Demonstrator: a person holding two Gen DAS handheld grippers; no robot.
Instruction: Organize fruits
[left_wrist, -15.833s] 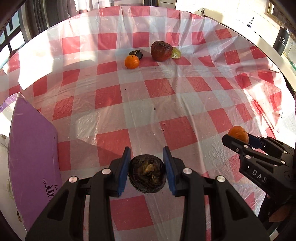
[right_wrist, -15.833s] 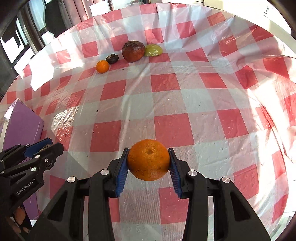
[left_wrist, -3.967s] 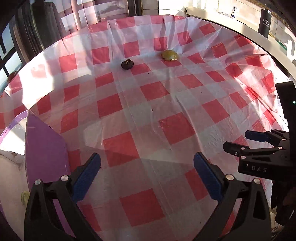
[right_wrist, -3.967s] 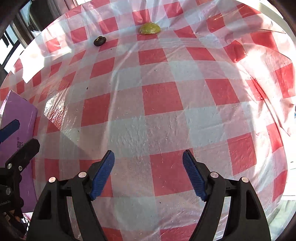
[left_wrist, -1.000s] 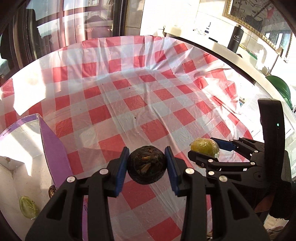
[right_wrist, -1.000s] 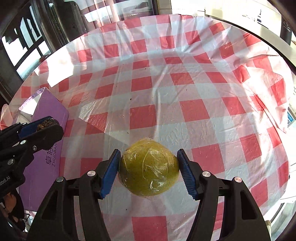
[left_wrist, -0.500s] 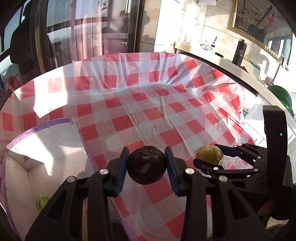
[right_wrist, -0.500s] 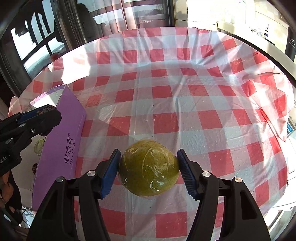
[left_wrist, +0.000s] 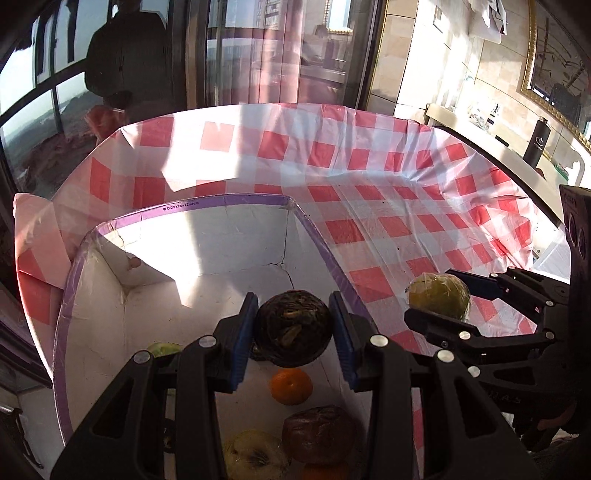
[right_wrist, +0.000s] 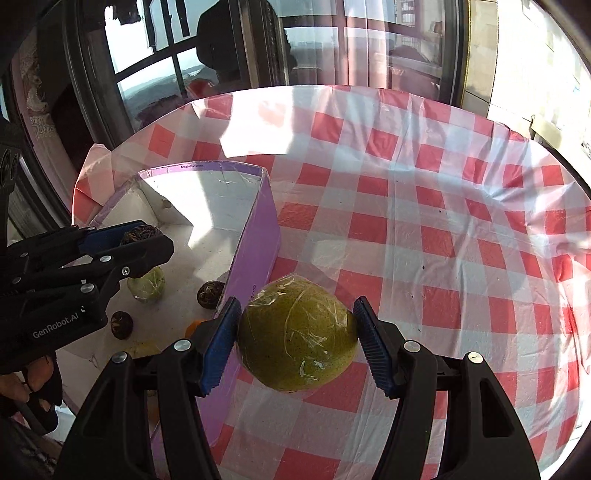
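Both fingers pairs clamp fruit: left dark fruit over box, right green fruit.

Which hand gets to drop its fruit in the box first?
Probably the left hand-held gripper: its dark fruit already hangs over the open box. The right one's green fruit is above the tablecloth, outside.

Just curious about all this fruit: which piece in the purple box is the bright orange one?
The small tangerine on the box floor, just below the dark fruit held in the left tool. The others there are brown, yellowish or green.
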